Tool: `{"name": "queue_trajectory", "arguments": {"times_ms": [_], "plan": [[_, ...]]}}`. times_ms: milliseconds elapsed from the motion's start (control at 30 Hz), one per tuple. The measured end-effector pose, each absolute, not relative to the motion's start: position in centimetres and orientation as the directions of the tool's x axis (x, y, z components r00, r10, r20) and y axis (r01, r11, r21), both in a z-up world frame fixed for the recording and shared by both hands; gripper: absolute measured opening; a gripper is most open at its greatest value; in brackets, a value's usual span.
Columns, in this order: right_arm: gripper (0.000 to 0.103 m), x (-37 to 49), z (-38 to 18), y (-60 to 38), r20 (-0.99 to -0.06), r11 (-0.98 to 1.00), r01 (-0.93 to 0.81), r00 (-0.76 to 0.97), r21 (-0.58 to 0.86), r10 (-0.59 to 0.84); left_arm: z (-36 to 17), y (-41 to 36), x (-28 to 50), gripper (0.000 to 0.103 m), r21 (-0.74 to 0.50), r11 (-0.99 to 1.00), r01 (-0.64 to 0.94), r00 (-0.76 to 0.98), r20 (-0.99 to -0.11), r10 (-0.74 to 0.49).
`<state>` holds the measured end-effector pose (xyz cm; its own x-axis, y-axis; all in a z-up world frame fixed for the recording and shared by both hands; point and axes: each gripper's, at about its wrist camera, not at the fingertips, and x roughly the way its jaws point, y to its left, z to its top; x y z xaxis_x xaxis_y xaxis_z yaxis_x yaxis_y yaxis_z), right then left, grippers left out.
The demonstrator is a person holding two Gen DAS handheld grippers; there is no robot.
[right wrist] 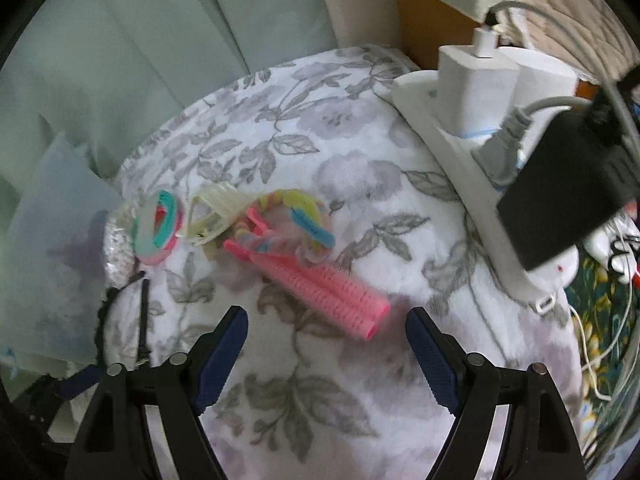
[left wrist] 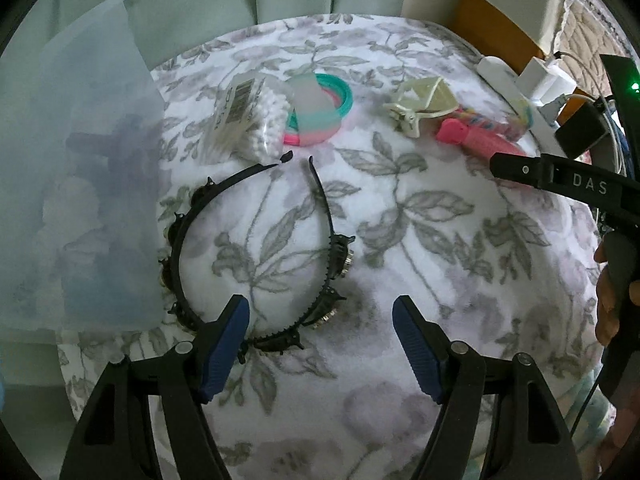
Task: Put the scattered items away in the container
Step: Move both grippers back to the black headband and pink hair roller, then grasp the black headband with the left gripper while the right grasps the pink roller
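Observation:
A black toothed headband (left wrist: 256, 256) lies on the floral blanket, its curved end between the fingers of my open, empty left gripper (left wrist: 320, 344). Behind it lie a pack of cotton swabs (left wrist: 250, 120), teal and pink hair ties (left wrist: 320, 112), a cream claw clip (left wrist: 420, 108) and pink hair rollers (left wrist: 476, 140). A translucent frosted container (left wrist: 80, 184) stands at the left. My right gripper (right wrist: 326, 354) is open and empty, just short of the pink rollers (right wrist: 320, 284). Behind them lie a pastel fuzzy twist (right wrist: 304, 216), the claw clip (right wrist: 216, 212) and the hair ties (right wrist: 160, 228).
A white power strip (right wrist: 472, 160) with white chargers and a black adapter (right wrist: 568, 192) lies along the blanket's right edge, with cables trailing off. Pale green curtains hang behind. The right gripper's black body (left wrist: 560, 180) shows at the right of the left wrist view.

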<state>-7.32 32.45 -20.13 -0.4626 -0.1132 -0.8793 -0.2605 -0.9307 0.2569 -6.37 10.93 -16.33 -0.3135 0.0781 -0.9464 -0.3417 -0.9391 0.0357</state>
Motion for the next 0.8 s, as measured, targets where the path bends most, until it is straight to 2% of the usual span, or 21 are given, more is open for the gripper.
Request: {"name": "queue_trajectory", "arguments": {"times_ms": [133, 200, 300, 400, 533, 667, 800], "plan": [[0.083, -8.3, -20.5, 32.2, -0.883, -0.952, -0.22, -0.461, 0.213, -0.091, -17.1, 11.0, -6.8, 0.064, 0.04, -0.939, -0.343, -0.305, -0.95, 0.071], [0.083, -8.8, -20.5, 32.0, -0.884, -0.962, -0.197, -0.461, 0.189, -0.079, -17.6, 11.0, -7.0, 0.054, 0.037, -0.938, -0.344, -0.294, -0.953, 0.07], [0.08, -9.6, -20.5, 31.8, -0.885, -0.972, -0.177, -0.461, 0.156, -0.058, -18.1, 11.2, -7.1, 0.046, 0.038, -0.937, -0.348, -0.29, -0.955, 0.069], [0.078, -10.1, -20.6, 31.4, -0.886, -0.981, -0.158, -0.464, 0.115, -0.03, -18.3, 11.4, -7.2, 0.044, 0.044, -0.933, -0.357, -0.298, -0.952, 0.069], [0.064, -9.9, -20.2, 30.6, -0.884, -0.987, -0.137, -0.468, 0.086, -0.012, -18.2, 11.6, -7.0, 0.037, 0.038, -0.932, -0.361, -0.302, -0.95, 0.078], [0.052, -9.2, -20.0, 30.3, -0.884, -0.986, -0.141, -0.468, 0.091, -0.014, -18.1, 11.8, -6.5, 0.022, 0.036, -0.929, -0.369, -0.308, -0.948, 0.086], [0.041, -8.4, -19.8, 30.2, -0.886, -0.982, -0.148, -0.463, 0.121, -0.04, -17.8, 11.7, -5.9, 0.022, 0.036, -0.928, -0.371, -0.314, -0.945, 0.089]]}}
